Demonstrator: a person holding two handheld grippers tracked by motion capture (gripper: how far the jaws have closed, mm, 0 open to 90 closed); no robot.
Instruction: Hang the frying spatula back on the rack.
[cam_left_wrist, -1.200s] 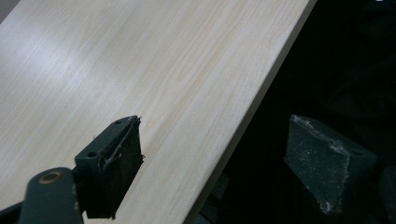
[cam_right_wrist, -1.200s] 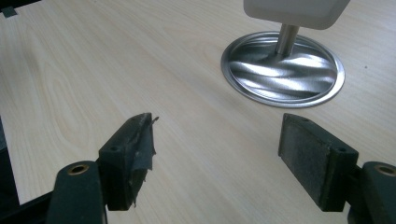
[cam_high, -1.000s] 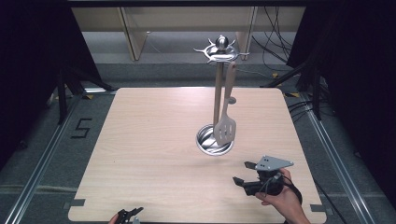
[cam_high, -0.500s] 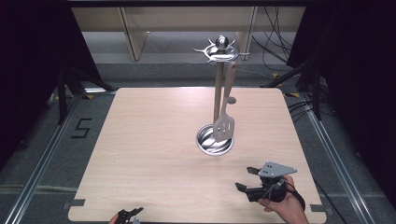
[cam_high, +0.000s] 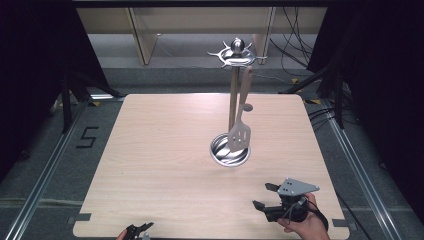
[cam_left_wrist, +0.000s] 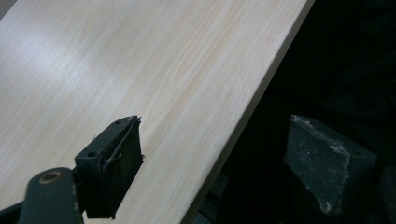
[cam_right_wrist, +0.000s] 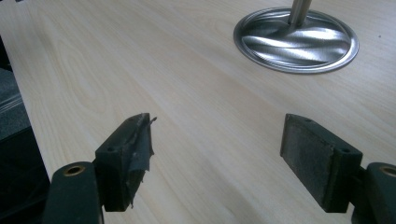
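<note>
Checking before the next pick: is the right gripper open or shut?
Open: the right gripper shows its two jaws wide apart above bare table, nothing between.

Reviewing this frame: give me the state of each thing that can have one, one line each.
Left gripper: open, empty, at the table's edge.
Right gripper: open, empty, above the table, pointing towards the stand.
Spatula: hanging from the stand's top, blade over the base.
Stand: upright, its round base on the table.
Table: bare apart from the stand.
</note>
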